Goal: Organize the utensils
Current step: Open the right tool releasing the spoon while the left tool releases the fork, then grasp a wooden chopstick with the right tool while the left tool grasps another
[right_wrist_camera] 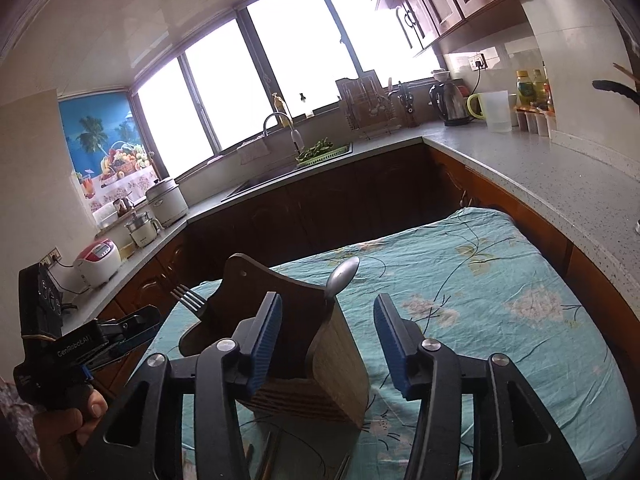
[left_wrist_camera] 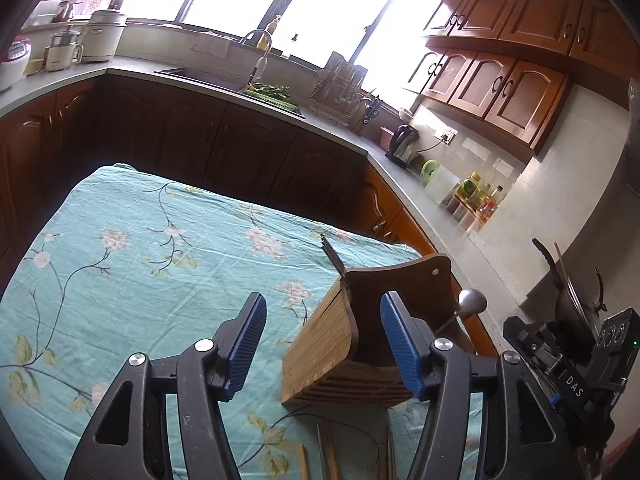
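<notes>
A wooden utensil holder (left_wrist_camera: 340, 356) stands on the teal floral cloth; it also shows in the right wrist view (right_wrist_camera: 320, 352). A fork (left_wrist_camera: 332, 255) and a spoon (left_wrist_camera: 471, 302) stick up out of it; in the right wrist view the fork (right_wrist_camera: 190, 298) is on its left and the spoon (right_wrist_camera: 342, 276) on its right. Several chopsticks (left_wrist_camera: 326, 454) lie on the cloth in front of the holder, and show in the right wrist view (right_wrist_camera: 268, 460). My left gripper (left_wrist_camera: 323, 346) is open and empty above the holder. My right gripper (right_wrist_camera: 328, 344) is open and empty, also just above it.
The cloth-covered table (left_wrist_camera: 140, 264) sits inside a U-shaped kitchen counter (right_wrist_camera: 540, 176) with dark wooden cabinets. A sink (right_wrist_camera: 288, 168), a kettle (right_wrist_camera: 448, 104), bottles and rice cookers stand on the counter. The other gripper's body (left_wrist_camera: 568, 364) is at the right edge.
</notes>
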The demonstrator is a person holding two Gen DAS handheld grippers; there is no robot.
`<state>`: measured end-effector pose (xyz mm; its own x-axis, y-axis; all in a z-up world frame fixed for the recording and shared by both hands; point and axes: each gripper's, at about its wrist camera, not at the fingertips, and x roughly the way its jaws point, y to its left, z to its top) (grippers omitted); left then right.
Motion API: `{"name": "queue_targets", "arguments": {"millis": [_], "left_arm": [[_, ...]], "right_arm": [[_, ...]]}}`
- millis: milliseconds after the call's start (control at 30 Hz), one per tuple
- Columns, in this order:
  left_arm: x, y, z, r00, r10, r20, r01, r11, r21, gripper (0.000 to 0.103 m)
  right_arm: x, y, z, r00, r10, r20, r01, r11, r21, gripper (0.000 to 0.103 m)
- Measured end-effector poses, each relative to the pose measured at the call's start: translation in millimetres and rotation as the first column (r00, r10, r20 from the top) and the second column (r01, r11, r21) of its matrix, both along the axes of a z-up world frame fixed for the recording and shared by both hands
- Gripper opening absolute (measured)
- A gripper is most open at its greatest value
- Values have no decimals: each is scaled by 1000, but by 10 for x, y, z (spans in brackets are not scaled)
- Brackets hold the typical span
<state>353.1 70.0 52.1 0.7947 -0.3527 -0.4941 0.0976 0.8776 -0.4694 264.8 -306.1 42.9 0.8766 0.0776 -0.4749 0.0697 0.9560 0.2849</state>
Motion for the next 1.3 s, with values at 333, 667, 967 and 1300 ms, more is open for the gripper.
{"name": "queue_targets", "arguments": {"millis": [333,667,967,1300], "left_arm": [[-1133,350,-8,998,53,26,-52,998,-31,76],[-2071,455,-116,999,53,-8,-53,999,6,78],[-2311,280,-191,998,-12,-67,18,997,80,81],[-2099,168,-208,991,-28,-132,42,994,104,80]], "right_arm": [[-732,163,105,999,32,44,-33,999,40,88],[-1463,294,-77,1000,9,21,-10,1000,12,92],[-1780,306,-458,995,-19,-97,18,1000,-13,93],[-1712,274,-585,990,-26,-141,25,1000,-8,92]]}}
